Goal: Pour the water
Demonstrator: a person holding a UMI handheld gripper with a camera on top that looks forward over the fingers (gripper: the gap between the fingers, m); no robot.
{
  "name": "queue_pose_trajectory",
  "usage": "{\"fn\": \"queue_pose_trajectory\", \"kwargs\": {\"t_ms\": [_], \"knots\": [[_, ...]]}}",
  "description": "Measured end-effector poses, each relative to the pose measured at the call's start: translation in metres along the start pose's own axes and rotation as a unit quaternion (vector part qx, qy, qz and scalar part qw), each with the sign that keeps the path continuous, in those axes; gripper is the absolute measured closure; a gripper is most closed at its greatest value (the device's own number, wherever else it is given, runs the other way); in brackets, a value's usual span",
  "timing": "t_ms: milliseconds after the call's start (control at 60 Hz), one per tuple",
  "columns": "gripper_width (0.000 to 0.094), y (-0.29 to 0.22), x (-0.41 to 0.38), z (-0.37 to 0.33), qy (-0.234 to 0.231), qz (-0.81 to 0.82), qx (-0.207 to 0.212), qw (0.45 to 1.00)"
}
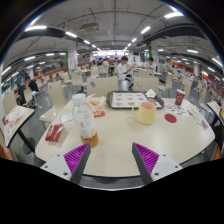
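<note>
A clear plastic bottle (84,117) with amber liquid at its bottom stands upright on the round white table (120,145), just ahead of my left finger. A yellow cup (146,112) stands further on, beyond the right finger and near the table's middle. My gripper (112,158) is open and empty, its purple pads (76,156) spread wide over bare tabletop. Nothing lies between the fingers.
A grey tray (129,99) lies at the table's far side. A red packet (54,131) lies left of the bottle, a red coaster (170,118) right of the cup, a red cup (180,97) farther right. A person (123,72) stands beyond among cafeteria tables and chairs.
</note>
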State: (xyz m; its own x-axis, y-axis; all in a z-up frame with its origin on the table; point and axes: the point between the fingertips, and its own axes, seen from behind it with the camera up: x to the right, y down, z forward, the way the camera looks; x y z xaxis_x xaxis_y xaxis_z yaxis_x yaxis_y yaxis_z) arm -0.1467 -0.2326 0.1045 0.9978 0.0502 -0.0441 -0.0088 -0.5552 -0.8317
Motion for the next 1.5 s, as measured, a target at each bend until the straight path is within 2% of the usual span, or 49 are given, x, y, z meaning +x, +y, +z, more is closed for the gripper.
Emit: {"fn": "queue_pose_trajectory", "kwargs": {"t_ms": [150,317,400,483,500,750,883,967,1100,1217,1400,1500], "knots": [[0.0084,-0.027,-0.060,0.046,-0.030,-0.002,0.044,0.999],[0.0088,-0.046,-0.088,0.102,-0.029,0.004,0.074,0.997],[0.0160,-0.047,-0.095,0.121,-0.024,0.002,0.079,0.997],[0.0361,-0.054,-0.094,0.129,-0.017,-0.007,0.097,0.995],[0.0376,-0.056,-0.095,0.129,-0.016,-0.009,0.101,0.995],[0.0499,-0.069,-0.100,0.134,-0.034,-0.016,0.088,0.995],[0.0497,-0.116,-0.099,0.121,-0.071,0.046,0.105,0.991],[0.0499,-0.155,-0.090,0.116,-0.113,0.134,0.118,0.977],[0.0498,-0.214,-0.059,0.116,-0.189,0.319,0.126,0.920],[0.0498,-0.243,-0.027,0.127,-0.250,0.499,0.104,0.823],[0.0501,-0.246,0.029,0.163,-0.291,0.691,0.062,0.659],[0.0501,-0.233,0.048,0.180,-0.297,0.744,0.038,0.598]]}}
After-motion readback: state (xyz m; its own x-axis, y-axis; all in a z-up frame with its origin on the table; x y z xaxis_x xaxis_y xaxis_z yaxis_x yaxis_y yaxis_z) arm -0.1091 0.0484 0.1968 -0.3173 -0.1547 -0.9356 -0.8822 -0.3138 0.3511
